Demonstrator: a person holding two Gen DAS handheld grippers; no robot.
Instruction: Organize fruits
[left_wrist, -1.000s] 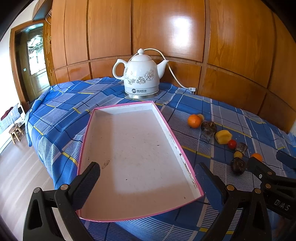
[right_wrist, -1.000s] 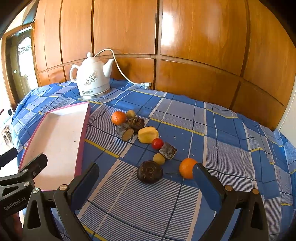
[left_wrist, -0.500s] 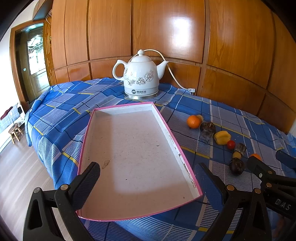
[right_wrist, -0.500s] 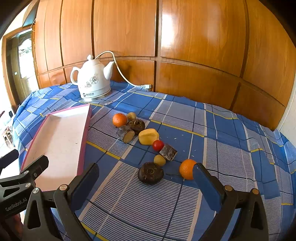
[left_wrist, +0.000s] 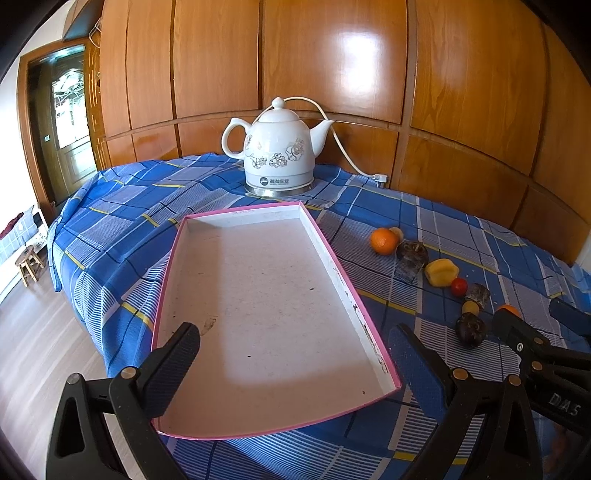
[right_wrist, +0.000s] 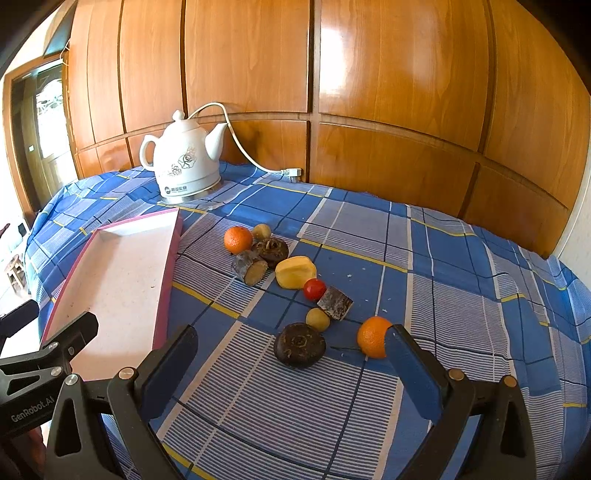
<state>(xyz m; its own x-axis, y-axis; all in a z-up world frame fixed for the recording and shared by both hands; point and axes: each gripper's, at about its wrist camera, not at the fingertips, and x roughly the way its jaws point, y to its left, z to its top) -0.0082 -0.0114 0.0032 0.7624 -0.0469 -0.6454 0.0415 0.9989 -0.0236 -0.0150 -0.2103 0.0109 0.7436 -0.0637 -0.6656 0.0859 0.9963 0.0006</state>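
My left gripper (left_wrist: 293, 356) hangs over the near end of the pink-rimmed tray (left_wrist: 343, 275), jaws spread wide with nothing between them. The tray's floor is bare but for a few specks. My right gripper (right_wrist: 288, 354) is likewise agape and holding nothing, poised low above the blue plaid cloth (right_wrist: 461, 266) on the worktop.

From the right wrist view, the fruits lie scattered in a loose line running from 11 o'clock down toward 1 o'clock. A dark round fruit (right_wrist: 299, 345) sits nearest, dead ahead between my open jaws. An orange (right_wrist: 372, 342) lies just beside my right finger, partly behind it. Just past the dark fruit are a small yellow fruit (right_wrist: 317, 319), a brown cut chunk (right_wrist: 335, 302) and a small red fruit (right_wrist: 314, 288). Farther on are a yellow piece (right_wrist: 295, 272), a cut log-shaped piece (right_wrist: 249, 267), another dark fruit (right_wrist: 273, 250), a second orange (right_wrist: 238, 239) and a small pale fruit (right_wrist: 262, 232).

A white kettle (right_wrist: 184, 166) stands at 11 o'clock, beyond the tray.
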